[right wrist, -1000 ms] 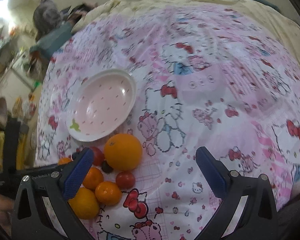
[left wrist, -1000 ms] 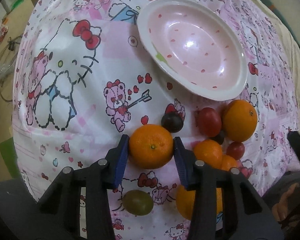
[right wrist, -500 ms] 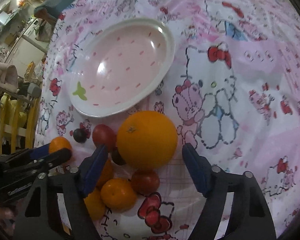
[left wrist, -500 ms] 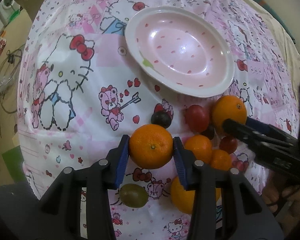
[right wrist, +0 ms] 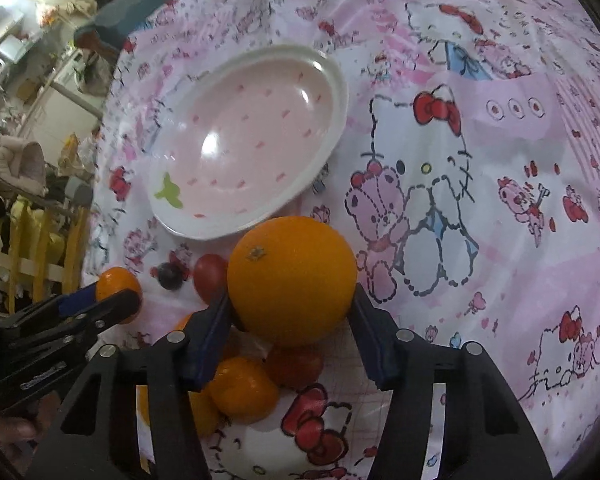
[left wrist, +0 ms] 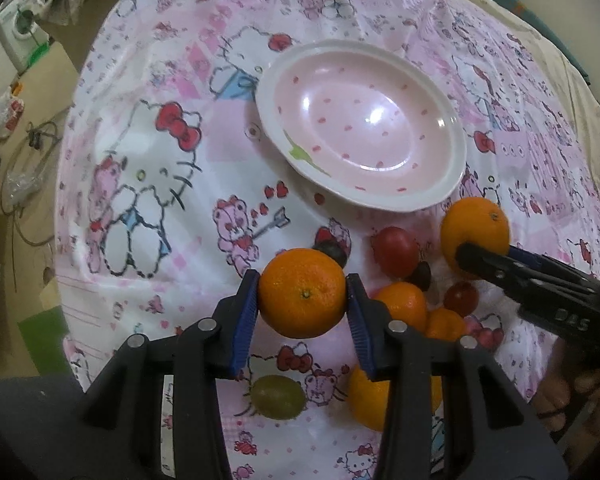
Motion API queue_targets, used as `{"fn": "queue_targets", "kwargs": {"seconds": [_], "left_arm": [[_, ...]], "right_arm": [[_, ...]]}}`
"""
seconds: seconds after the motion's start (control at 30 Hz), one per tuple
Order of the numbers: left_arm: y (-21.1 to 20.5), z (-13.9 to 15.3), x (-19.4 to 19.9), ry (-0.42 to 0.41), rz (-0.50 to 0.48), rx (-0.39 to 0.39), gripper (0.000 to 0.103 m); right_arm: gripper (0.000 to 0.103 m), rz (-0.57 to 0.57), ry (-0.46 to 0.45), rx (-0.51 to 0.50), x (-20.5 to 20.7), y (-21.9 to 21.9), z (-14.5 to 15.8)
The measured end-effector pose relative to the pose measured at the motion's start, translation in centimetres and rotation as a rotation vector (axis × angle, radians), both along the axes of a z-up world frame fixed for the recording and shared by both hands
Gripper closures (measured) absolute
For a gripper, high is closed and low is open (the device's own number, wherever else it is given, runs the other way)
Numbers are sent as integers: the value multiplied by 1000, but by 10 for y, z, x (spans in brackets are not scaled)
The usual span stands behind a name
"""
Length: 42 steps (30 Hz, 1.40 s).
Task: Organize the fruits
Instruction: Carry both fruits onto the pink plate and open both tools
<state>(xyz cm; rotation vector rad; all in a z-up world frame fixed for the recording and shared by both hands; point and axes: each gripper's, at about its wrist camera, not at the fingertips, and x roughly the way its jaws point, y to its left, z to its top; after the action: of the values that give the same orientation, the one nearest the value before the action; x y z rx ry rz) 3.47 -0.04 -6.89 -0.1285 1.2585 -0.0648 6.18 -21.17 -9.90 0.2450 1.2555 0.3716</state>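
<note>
My left gripper is shut on a small orange mandarin, held above the Hello Kitty cloth. My right gripper is shut on a large orange, which also shows in the left wrist view. A pink bowl with a white rim stands empty just beyond both fruits; it also shows in the right wrist view. The left gripper with its mandarin shows at the left of the right wrist view.
Loose fruit lies between the grippers: a red tomato, a dark grape, small mandarins, a cherry tomato, a green grape and another orange. The bed edge drops off at the left.
My right gripper has closed in on the large orange and now grips it. My left gripper has lifted a little with its mandarin, drawing nearer the bowl.
</note>
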Motion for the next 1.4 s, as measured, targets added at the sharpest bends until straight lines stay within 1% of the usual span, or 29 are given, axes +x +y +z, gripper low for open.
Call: {"fn": "queue_targets", "kwargs": {"seconds": [0.13, 0.23, 0.4, 0.53, 0.63, 0.73, 0.87, 1.03, 1.17, 1.3, 1.4], "left_arm": [[1, 7, -3, -43, -10, 9, 65], [3, 15, -6, -69, -11, 20, 65], [10, 36, 1, -107, 2, 0, 65], [11, 55, 22, -125, -4, -21, 65], [9, 65, 41, -136, -23, -10, 65], [9, 72, 60, -146, -35, 3, 65], [9, 71, 84, -144, -43, 20, 65], [8, 57, 114, -132, -39, 35, 65], [12, 44, 129, -116, -14, 13, 65], [15, 34, 139, -102, -1, 16, 65], [25, 27, 144, -80, 40, -4, 65]], "right_arm": [[44, -12, -45, 5, -4, -5, 15], [44, -26, -66, 30, -6, -10, 24], [44, -47, -119, 68, -4, -16, 45], [44, -39, -166, 90, 9, -17, 64], [44, -18, -184, 102, 23, -15, 73], [44, 1, -200, 91, 39, -12, 77], [44, 11, -193, 84, 64, -9, 73], [44, 29, -179, 72, 92, -1, 61], [44, 51, -163, 32, 115, 8, 46], [44, 83, -144, 0, 136, 20, 27], [44, 109, -134, -10, 148, 29, 14]]}}
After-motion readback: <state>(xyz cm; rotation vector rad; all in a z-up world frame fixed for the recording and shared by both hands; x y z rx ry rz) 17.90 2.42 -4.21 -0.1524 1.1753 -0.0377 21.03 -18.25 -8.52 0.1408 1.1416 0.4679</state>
